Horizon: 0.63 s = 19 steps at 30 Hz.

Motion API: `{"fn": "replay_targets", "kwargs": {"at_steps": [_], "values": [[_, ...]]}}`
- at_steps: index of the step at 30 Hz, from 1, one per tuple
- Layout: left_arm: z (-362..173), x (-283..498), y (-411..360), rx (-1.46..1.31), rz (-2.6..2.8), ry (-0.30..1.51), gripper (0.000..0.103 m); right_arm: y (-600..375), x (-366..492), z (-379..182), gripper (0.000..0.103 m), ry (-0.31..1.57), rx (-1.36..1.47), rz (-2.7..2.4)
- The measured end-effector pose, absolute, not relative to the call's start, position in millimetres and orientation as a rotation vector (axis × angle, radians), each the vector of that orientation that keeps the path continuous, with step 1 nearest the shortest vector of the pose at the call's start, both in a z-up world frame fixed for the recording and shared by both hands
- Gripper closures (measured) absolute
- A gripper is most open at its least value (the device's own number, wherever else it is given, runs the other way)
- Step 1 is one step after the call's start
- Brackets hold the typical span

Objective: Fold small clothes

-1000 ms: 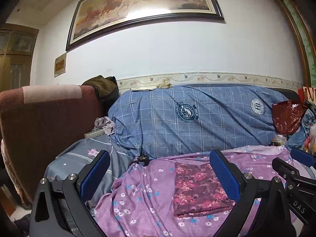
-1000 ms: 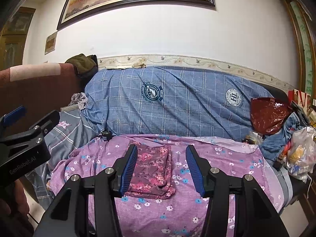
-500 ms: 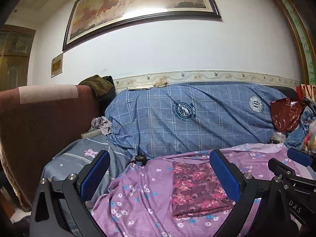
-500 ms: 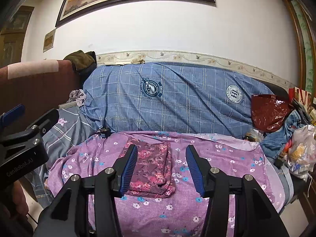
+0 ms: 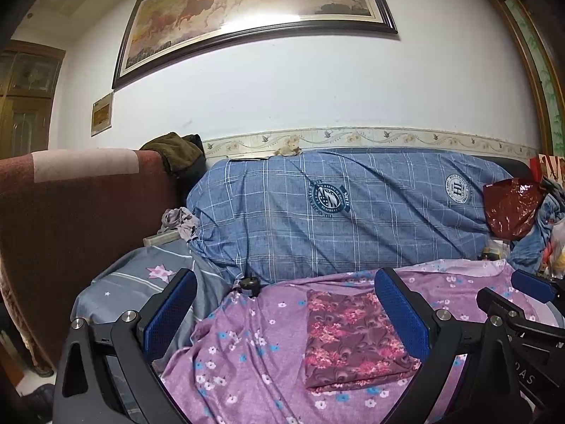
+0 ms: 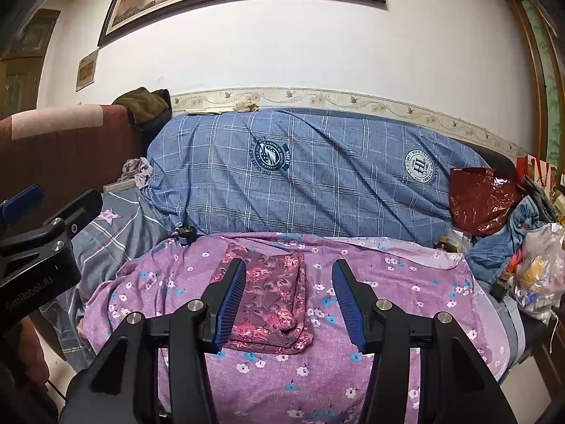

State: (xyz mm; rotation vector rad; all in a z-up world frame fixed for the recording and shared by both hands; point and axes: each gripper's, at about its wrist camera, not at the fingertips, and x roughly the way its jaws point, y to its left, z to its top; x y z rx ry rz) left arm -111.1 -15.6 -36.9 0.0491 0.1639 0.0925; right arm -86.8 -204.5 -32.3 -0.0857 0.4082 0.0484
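Left gripper (image 5: 286, 312): nearest the lens in the left wrist view, jaws spread wide and empty, held above the near part of the bed. Its blue pads (image 5: 169, 312) touch no cloth.

Right gripper (image 6: 289, 298): jaws parted and holding nothing, hovering over the near edge of the folded cloth. Its left pad covers part of the cloth's left side in the right wrist view.

Folded cloth (image 6: 272, 296): a small maroon piece with pink flowers, lying flat as a tidy rectangle on the purple sheet, left of the sheet's middle. It looks already folded; one layer's edge shows along the right side.

Purple sheet (image 6: 388, 282): flowered cover spread over the bed, loose and creased, hanging off the near-left corner.

Grey cover (image 5: 141, 275): striped with star prints, to the left of the purple sheet, partly under it.

Blue checked quilt (image 6: 317, 176): a long roll behind the sheet, against the wall.

Clutter at right (image 6: 529, 258): a red shiny bag, blue clothes and a white plastic bag piled at the bed's far-right end.

Picture frame (image 5: 254, 10): on the wall above.

Risk, snagging: closing the pads low on the cloth could pinch the purple sheet as well, since both are thin and lie flush; lifting would then drag the sheet.

Risk, unfolding: gripping only the top layer at the open right edge would likely peel the fold apart.

Risk, mistaken end: I see no other small garment laid out, so whether more folding remains cannot be told.
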Motion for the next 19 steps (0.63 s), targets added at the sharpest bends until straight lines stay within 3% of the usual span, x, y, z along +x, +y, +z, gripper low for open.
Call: {"fn": "replay_targets", "kwargs": {"at_steps": [19], "values": [[-40,-102,-18,0.036,0.059,0.154,0.001,-208,-71,-44,0.051,0.435,-0.089,0.051]]}}
